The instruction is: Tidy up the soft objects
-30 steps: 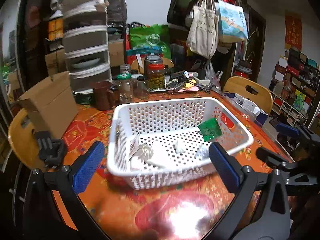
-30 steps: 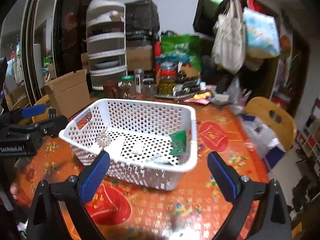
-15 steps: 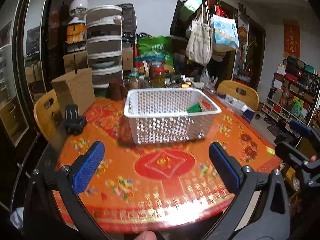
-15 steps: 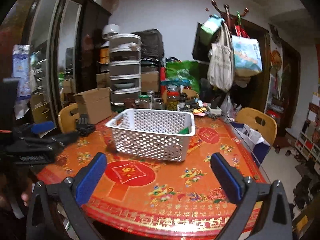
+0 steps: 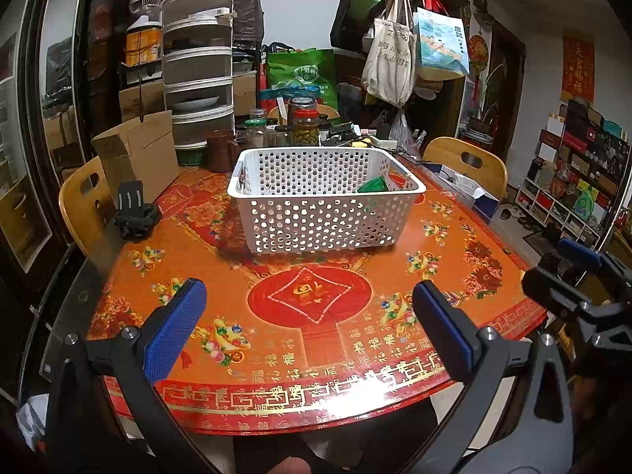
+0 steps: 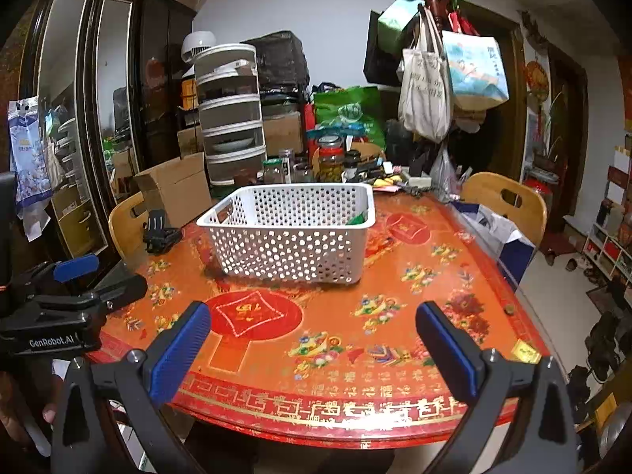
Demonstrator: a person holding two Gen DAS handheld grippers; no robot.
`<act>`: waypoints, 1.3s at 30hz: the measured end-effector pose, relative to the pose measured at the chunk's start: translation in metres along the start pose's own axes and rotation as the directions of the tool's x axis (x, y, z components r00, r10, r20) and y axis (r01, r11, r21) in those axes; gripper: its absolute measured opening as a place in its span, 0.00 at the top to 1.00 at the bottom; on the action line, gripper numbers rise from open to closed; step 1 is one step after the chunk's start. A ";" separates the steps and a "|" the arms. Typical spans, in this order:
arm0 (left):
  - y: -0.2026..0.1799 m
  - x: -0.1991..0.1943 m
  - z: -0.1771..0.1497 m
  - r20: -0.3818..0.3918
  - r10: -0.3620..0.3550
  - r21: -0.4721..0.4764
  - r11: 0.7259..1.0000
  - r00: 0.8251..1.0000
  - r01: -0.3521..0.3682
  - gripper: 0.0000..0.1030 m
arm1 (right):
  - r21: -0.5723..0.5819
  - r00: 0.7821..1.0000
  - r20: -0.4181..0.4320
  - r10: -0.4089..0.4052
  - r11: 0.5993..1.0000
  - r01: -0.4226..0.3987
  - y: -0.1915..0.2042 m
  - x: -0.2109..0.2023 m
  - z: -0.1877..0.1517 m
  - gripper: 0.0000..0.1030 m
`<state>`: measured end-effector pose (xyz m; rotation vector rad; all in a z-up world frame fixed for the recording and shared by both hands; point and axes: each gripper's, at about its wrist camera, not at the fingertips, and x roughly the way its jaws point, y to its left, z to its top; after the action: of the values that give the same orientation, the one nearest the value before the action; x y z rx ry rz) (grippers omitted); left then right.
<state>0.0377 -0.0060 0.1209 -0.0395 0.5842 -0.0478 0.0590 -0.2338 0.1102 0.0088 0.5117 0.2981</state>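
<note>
Soft things, as far as they can be made out, lie down inside the white perforated basket [image 5: 328, 197], which stands on the red and orange patterned table [image 5: 312, 316] a little past its middle. Only one piece shows above the rim: a green packet [image 5: 373, 185] leaning in the right-hand corner of the basket, seen again from the right wrist view against the right wall [image 6: 357, 219]. Whatever else is in the basket is hidden behind its sides.

Both tools hang over the near edge of the table, well apart from the basket. The left gripper [image 5: 310, 328] has its blue pads spread wide with nothing between them but tabletop. The right gripper [image 6: 312, 341] is likewise released, pads far apart and empty.

At the far side of the table stands a cluster of glass jars [image 5: 304, 126], one holding something green and pickled, beside a brown mug [image 5: 217, 150]. An open cardboard box [image 5: 138, 154] sits at the far left, next to a tall stack of round tiered containers [image 5: 197, 67]; one tier holds a bowl. A small black clamp-like object [image 5: 136, 217] rests on the table's left edge.
</note>
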 end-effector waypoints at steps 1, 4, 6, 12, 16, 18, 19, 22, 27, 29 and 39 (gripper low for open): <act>0.002 0.003 0.002 -0.004 -0.002 -0.002 1.000 1.000 0.002 0.00 | 0.000 1.000 -0.003 0.000 1.000 0.000 0.000 0.001 -0.001 0.00; 0.004 0.007 0.003 -0.011 0.000 -0.004 1.000 1.000 0.000 0.00 | 0.003 1.000 -0.004 0.003 1.000 -0.003 0.000 0.003 0.000 0.00; 0.004 0.009 0.003 -0.015 0.001 -0.002 1.000 1.000 -0.001 0.00 | 0.009 1.000 -0.004 0.006 1.000 -0.006 -0.001 0.003 -0.001 0.00; 0.002 0.010 0.002 -0.014 0.005 0.008 1.000 1.000 -0.005 0.00 | 0.018 1.000 -0.004 0.012 1.000 -0.012 -0.003 0.003 0.000 0.00; 0.004 0.013 0.002 -0.020 0.007 0.003 1.000 1.000 -0.007 0.00 | 0.017 1.000 -0.010 0.014 1.000 -0.014 -0.003 0.005 -0.001 0.00; 0.005 0.013 0.001 -0.022 0.006 0.002 1.000 1.000 -0.006 0.00 | 0.019 1.000 -0.012 0.016 1.000 -0.016 -0.003 0.005 -0.001 0.00; 0.005 0.013 0.001 -0.023 0.005 0.002 1.000 1.000 -0.005 0.00 | 0.019 1.000 -0.012 0.016 1.000 -0.015 -0.002 0.004 -0.001 0.00; 0.005 0.014 0.001 -0.022 0.005 0.002 1.000 1.000 -0.005 0.00 | 0.019 1.000 -0.012 0.016 1.000 -0.016 -0.002 0.004 -0.001 0.00; 0.005 0.014 0.001 -0.023 0.006 0.002 1.000 1.000 -0.006 0.00 | 0.019 1.000 -0.011 0.016 1.000 -0.016 -0.002 0.004 -0.001 0.00; 0.005 0.014 0.000 -0.023 0.005 0.002 1.000 1.000 -0.005 0.00 | 0.020 1.000 -0.013 0.017 1.000 -0.016 -0.002 0.004 -0.002 0.00; 0.003 0.017 -0.003 -0.031 0.000 0.008 1.000 1.000 0.000 0.00 | 0.024 1.000 -0.019 0.023 0.999 -0.023 -0.001 0.005 -0.004 0.00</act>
<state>0.0506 -0.0041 0.1086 -0.0312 0.6151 -0.0509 0.0616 -0.2339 0.1045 0.0351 0.5342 0.3149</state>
